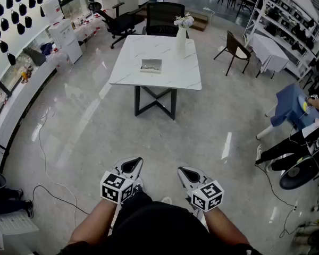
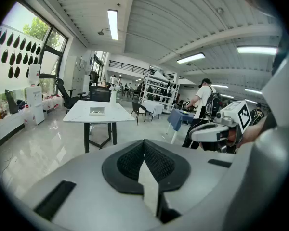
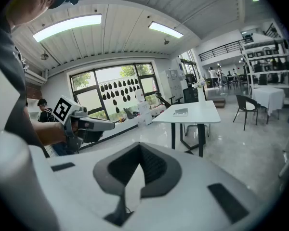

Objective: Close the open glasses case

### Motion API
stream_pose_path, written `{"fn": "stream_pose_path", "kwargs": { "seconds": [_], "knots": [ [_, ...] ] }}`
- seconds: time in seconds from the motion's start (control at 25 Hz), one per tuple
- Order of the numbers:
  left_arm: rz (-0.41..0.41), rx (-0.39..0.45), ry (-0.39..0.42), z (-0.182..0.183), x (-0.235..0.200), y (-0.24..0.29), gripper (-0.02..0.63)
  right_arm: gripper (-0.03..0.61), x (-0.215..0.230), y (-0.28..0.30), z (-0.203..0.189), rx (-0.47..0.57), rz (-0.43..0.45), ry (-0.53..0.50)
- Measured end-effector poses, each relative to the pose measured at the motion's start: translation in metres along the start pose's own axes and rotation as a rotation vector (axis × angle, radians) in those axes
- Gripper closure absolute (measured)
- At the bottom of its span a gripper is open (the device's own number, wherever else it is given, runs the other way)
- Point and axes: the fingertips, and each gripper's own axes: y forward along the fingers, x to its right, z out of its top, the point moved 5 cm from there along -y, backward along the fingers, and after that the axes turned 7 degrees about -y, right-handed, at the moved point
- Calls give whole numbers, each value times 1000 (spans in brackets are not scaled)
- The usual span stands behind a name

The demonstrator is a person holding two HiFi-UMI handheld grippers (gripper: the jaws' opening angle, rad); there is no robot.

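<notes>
The open glasses case [image 1: 151, 65] lies on the white surface [image 1: 165, 81], nearer than the vase [image 1: 181, 35] and to its left. Both claws are well apart from that vase, held low by the person's body. The left claw [image 1: 132, 166] and right claw [image 1: 189, 174] are each pressed together on nothing. The case is probably light and stiff and may skid on the smooth top, so steady its base and push the lid's free edge; the hinge side is too small to tell
</notes>
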Motion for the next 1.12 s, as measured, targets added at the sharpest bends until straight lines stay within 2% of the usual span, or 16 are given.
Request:
{"fn": "stream_pose_path", "kwargs": {
  "seconds": [0.4, 0.56, 0.8, 1.0, 1.12],
  "knots": [
    [-15, -7, 3, 8, -17, 10, 611, 578, 4, 20, 6, -19, -1, -6],
    [-20, -11, -12, 10, -26, 12, 611, 578, 6, 31, 11, 2, -10, 24],
    [-20, -27, -31, 16, -52, 18, 611, 578, 6, 55, 19, -11, -3, 50],
    [-7, -37, 8, 30, -83, 25, 611, 578, 13, 85, 33, -20, -13, 57],
    [-26, -10, 3, 47, -102, 26, 611, 577, 16, 102, 47, -24, -42, 3]
  ]
}}
